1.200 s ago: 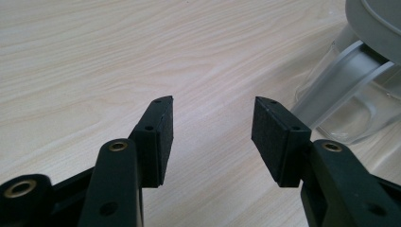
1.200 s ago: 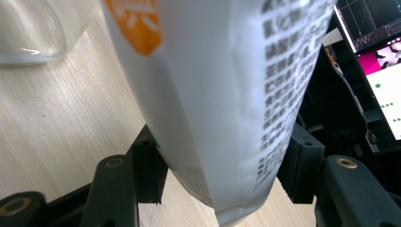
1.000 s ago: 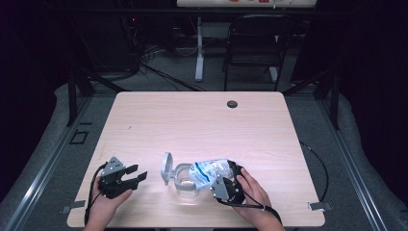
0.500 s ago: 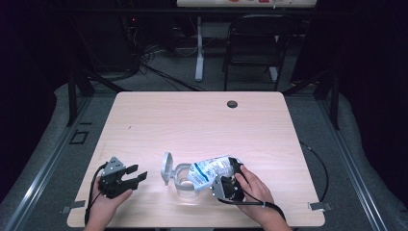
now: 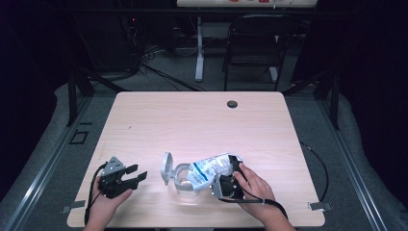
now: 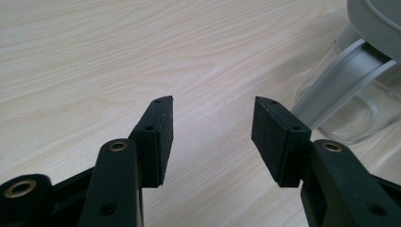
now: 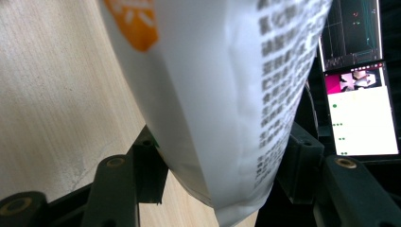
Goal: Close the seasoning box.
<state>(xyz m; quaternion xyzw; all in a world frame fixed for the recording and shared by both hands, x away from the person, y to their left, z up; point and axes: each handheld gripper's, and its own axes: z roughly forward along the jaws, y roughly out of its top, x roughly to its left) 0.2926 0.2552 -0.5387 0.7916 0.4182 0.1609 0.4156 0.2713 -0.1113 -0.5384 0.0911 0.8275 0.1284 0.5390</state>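
1. High view: right gripper (image 5: pixel 230 179) clamps the bottom end of a white printed bag (image 5: pixel 211 169), tipped with its mouth at the open clear jar (image 5: pixel 185 182). Jar sits near the table's (image 5: pixel 192 120) front edge, grey lid (image 5: pixel 166 168) flipped up on its left side. Left gripper (image 5: pixel 126 177) rests well apart to the left, jaws spread, holding nothing. Risk: nothing steadies the jar; a nudge from the bag could slide or tip it.

2. Left gripper view: jaws apart over bare wood; jar (image 6: pixel 359 104) and lid (image 6: pixel 378 23) at the right edge, untouched. Risk: if this hand moves in late or clips the lid, the jar may shift under the pour.

3. Right gripper view: both jaws pinch the bag (image 7: pixel 222 94) across its lowest part, the film creased between them. Risk: slick film could slip free, or contents could dump at once and miss the jar's mouth.
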